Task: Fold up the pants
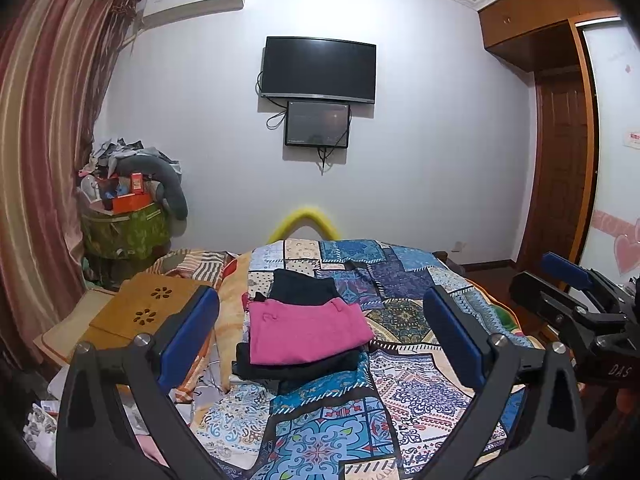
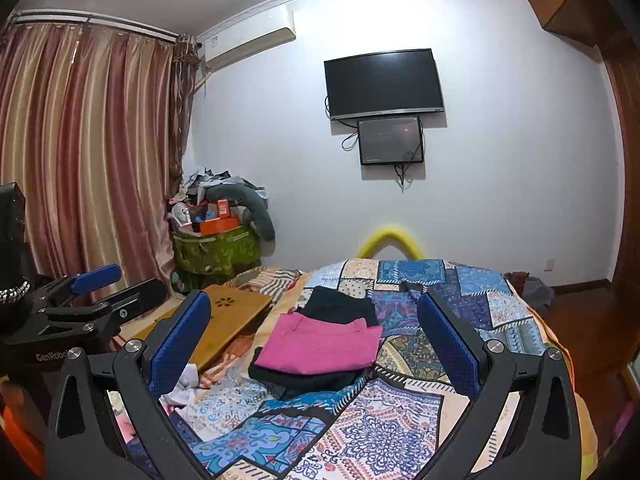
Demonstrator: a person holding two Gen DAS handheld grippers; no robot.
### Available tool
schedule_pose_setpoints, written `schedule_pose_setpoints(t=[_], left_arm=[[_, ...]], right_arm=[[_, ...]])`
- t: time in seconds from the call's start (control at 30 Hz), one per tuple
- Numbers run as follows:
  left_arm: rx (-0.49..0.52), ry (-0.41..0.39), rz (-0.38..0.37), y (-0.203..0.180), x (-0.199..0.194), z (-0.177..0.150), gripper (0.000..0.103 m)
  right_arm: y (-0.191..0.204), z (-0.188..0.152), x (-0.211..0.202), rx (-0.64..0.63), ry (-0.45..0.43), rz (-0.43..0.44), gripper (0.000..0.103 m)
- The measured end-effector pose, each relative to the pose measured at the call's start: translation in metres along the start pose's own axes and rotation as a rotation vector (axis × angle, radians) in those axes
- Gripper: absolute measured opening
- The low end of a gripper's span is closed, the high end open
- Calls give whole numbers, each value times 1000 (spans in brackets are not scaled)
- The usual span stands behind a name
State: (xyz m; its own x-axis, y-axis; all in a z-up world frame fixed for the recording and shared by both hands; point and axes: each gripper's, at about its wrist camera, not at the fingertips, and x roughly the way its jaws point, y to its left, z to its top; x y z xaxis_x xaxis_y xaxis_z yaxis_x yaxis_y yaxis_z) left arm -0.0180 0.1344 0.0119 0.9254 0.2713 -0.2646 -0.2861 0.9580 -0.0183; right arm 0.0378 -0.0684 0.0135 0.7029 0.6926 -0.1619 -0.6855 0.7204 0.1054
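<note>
Pink pants [image 1: 306,332] folded, lying on bed [image 1: 400,392] atop dark folded garment [image 1: 296,366]; second dark garment [image 1: 304,286] just behind, touching. Left gripper [image 1: 320,336] spread wide, holding nothing, raised above bed. Right gripper [image 2: 316,340] likewise wide apart, nothing between its blue pads [image 2: 180,344]. Wooden tray [image 2: 224,320] left of pile.

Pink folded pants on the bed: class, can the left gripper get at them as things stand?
Probably yes. The left gripper is open, facing the pink pants atop the dark garments, with nothing between.
</note>
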Motion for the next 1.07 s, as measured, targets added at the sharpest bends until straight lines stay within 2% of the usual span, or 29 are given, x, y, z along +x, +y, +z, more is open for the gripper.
schedule_pose_setpoints(t=[0.53,1.07], left_arm=[[5,9,-49,-4,-1,1,103],[-7,33,-42,-3,10,1,103]], right_arm=[[0,2,-3,2,-7,1,102],[-1,-3,2,5,13,1,102]])
